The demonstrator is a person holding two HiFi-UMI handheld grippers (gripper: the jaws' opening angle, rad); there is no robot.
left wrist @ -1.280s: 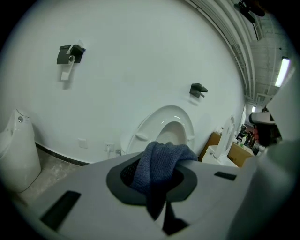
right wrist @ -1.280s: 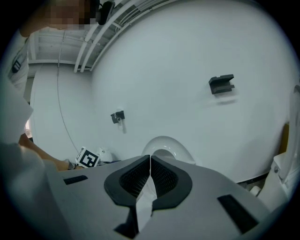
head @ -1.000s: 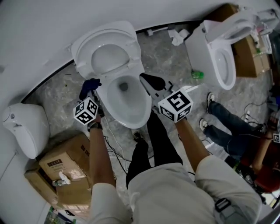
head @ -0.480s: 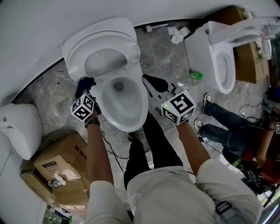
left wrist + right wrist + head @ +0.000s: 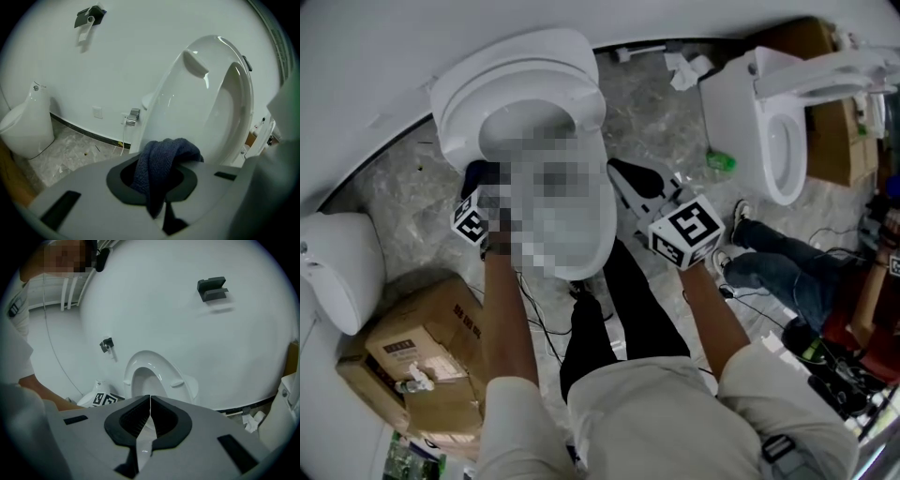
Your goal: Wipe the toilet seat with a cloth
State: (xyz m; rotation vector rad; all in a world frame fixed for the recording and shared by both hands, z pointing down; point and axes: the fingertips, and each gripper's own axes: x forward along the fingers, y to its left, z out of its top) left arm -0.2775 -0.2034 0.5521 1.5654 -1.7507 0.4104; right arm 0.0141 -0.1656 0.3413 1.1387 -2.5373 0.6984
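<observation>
A white toilet stands before me with its seat and lid (image 5: 530, 89) raised against the wall. My left gripper (image 5: 483, 192) is at the bowl's left rim, shut on a dark blue cloth (image 5: 478, 173). In the left gripper view the cloth (image 5: 161, 161) bunches out between the jaws of the left gripper (image 5: 157, 180), with the raised seat (image 5: 220, 103) just beyond. My right gripper (image 5: 628, 178) hovers at the bowl's right side. Its jaws are shut and hold nothing, as the right gripper (image 5: 150, 401) shows in its own view, aimed at the raised seat (image 5: 152, 373).
A second toilet (image 5: 769, 131) stands at the right and a white fixture (image 5: 342, 272) at the left. Cardboard boxes (image 5: 422, 337) sit on the floor at lower left. Another person's legs (image 5: 787, 272) and cables lie at the right. A water valve (image 5: 132, 116) is on the wall.
The head view has shifted, so the toilet sits higher and more to the left. The left gripper with the cloth has stayed at the bowl's left rim. The right gripper has barely moved.
</observation>
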